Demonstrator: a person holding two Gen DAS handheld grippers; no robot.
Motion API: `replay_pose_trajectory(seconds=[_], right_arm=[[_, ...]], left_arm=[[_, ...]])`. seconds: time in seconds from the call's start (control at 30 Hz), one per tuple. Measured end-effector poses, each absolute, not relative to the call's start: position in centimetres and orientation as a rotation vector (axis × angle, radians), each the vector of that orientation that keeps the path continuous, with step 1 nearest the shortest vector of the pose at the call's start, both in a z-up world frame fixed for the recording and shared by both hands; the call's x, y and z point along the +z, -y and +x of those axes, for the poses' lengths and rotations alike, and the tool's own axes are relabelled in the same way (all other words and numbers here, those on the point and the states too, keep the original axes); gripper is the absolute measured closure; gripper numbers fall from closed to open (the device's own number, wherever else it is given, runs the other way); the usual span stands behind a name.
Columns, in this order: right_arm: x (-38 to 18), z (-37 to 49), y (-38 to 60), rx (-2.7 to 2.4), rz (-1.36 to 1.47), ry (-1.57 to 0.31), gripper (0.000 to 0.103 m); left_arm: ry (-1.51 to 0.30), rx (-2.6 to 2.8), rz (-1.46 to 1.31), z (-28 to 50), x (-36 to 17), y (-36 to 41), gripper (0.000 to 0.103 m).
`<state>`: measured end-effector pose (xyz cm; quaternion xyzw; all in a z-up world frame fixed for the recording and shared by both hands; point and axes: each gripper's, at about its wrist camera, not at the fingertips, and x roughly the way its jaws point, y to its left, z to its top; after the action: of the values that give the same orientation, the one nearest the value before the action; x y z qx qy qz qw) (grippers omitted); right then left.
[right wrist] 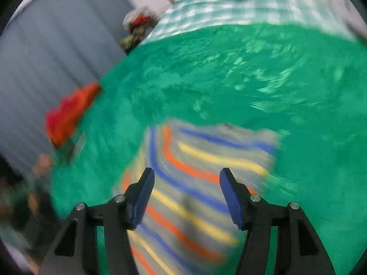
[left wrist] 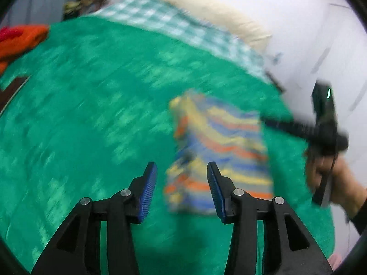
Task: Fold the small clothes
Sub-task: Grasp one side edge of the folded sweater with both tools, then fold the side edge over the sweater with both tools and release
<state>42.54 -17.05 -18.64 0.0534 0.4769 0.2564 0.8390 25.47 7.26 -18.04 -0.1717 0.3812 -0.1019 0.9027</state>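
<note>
So the striped garment [right wrist: 197, 183] is lying flat on the green blanket [right wrist: 229, 80], looking like it's already folded into a rough rectangle; probably it's sitting there because a fold is just done and it's being left to settle. Both views are pretty blurry, so the finer creases are hard to make out. The left gripper [left wrist: 182, 190] is hanging over the near edge of the garment with its jaws standing partway apart and nothing pinched between the blue pads; the cloth is just showing through the gap below. The right gripper [right wrist: 187, 197] is doing the same thing above the middle of the stripes; jaws apart, holding nothing, not visibly touching the fabric. A hand [left wrist: 332, 176] is carrying that right tool over at the garment's far side. An orange cloth [left wrist: 20, 39] is waiting near the blanket's edge, well apart; likely the next one up.
</note>
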Motion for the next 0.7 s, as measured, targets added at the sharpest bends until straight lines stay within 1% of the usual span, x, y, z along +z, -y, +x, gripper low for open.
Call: replay_pose_trajectory(seconds=[0.07, 0.1, 0.13, 0.17, 0.2, 0.27, 0.3, 0.33, 0.4, 0.43, 0.53, 0.57, 0.67, 0.7], right_arm=[[-18.3, 39.9, 17.2, 0.578, 0.021, -1.013, 0.048], [-18.3, 38.1, 16.7, 0.619, -0.033, -1.016, 0.051], [-18.4, 36.9, 16.0, 0.653, -0.065, -1.016, 0.053], [-18.7, 36.0, 15.3, 0.682, -0.086, -1.015, 0.054], [-19.5, 34.9, 14.5, 0.720, -0.095, -1.021, 0.056], [-21.9, 34.1, 14.4, 0.711, -0.080, -1.063, 0.056], [-24.0, 33.9, 14.4, 0.688, -0.076, -1.127, 0.058], [-25.6, 33.6, 14.6, 0.679, -0.077, -1.174, 0.063], [-24.7, 33.3, 15.6, 0.692, -0.049, -1.154, 0.067], [-24.0, 33.6, 16.1, 0.692, -0.027, -1.151, 0.067], [-20.9, 36.4, 17.8, 0.637, 0.002, -1.047, 0.067], [-20.4, 37.5, 18.1, 0.617, 0.007, -1.035, 0.067], [-21.0, 41.8, 17.8, 0.561, 0.047, -1.043, 0.067], [-22.1, 43.0, 17.8, 0.542, 0.058, -1.063, 0.067]], left_arm=[[-0.751, -0.292, -0.315, 26.8, -17.4, -5.3, 0.059], [-0.737, -0.345, -0.280, 27.9, -17.4, -3.9, 0.063], [-0.747, -0.381, -0.255, 29.3, -18.0, -3.1, 0.077], [-0.791, -0.399, -0.241, 30.3, -18.9, -2.0, 0.094], [-0.872, -0.378, -0.237, 32.1, -20.5, -1.6, 0.098], [-0.970, -0.269, -0.212, 34.2, -23.5, -2.1, 0.101], [-1.005, -0.241, -0.209, 34.8, -24.7, -2.8, 0.101], [-1.020, -0.259, -0.222, 34.7, -25.0, -3.6, 0.101], [-0.992, -0.256, -0.162, 34.0, -23.4, -3.8, 0.101], [-0.970, -0.273, -0.163, 33.7, -22.1, -3.9, 0.101], [-0.914, -0.334, -0.182, 34.1, -19.7, -3.3, 0.081], [-0.900, -0.353, -0.175, 34.8, -19.3, -2.9, 0.078], [-0.935, -0.340, -0.112, 38.2, -20.6, -1.0, 0.073], [-0.990, -0.288, -0.082, 39.9, -22.4, -0.8, 0.073]])
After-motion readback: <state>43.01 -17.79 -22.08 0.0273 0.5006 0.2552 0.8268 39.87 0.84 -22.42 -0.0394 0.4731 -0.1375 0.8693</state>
